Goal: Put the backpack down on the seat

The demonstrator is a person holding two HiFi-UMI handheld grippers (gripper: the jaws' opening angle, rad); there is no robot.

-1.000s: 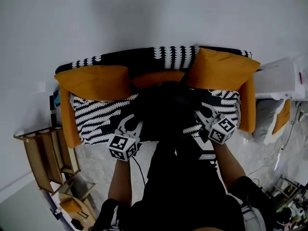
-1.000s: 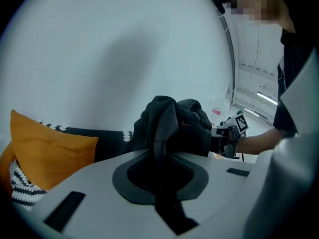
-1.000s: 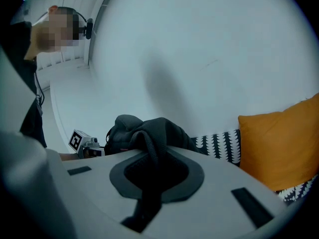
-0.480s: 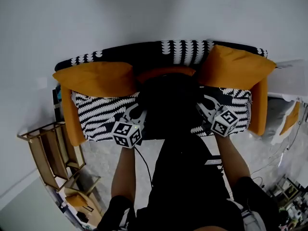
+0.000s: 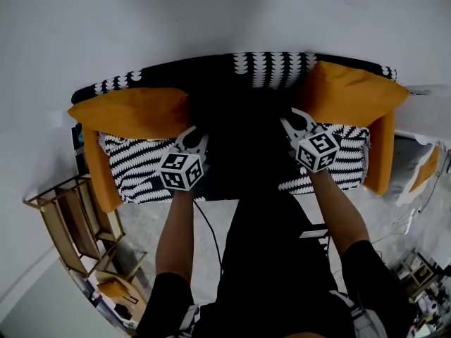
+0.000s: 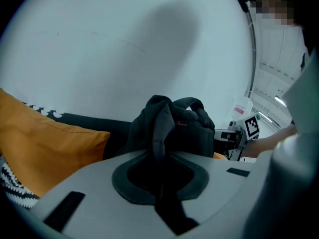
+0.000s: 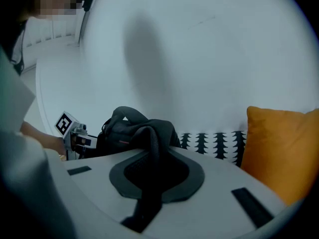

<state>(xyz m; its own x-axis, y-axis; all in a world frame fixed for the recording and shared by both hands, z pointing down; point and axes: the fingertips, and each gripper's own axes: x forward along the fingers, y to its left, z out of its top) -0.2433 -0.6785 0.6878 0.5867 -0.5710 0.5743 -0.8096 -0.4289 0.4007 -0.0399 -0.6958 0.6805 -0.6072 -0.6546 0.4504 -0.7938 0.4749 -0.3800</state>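
Sofa (image 5: 137,169) is spanning the frame: black-and-white fern-print fabric on the seat, scallop print along the backrest top. White wall (image 5: 211,13) is standing behind it. A wooden slatted rack (image 5: 67,224) is lying on the marbled floor (image 5: 141,227) off the sofa's left end.

Two plump orange cushions are leaning at the sofa's ends, left cushion (image 5: 130,113) and right cushion (image 5: 352,94).

Backpack (image 5: 243,129), soft, black and crumpled, is sitting mid-seat against the backrest, between the cushions. Cannot tell whether its base is bearing on the seat.

Left gripper (image 5: 192,139) is pinching a strap (image 6: 160,133), jaws nearly together on the webbing. Right gripper (image 5: 294,123) is pinching the other strap (image 7: 152,143) likewise.
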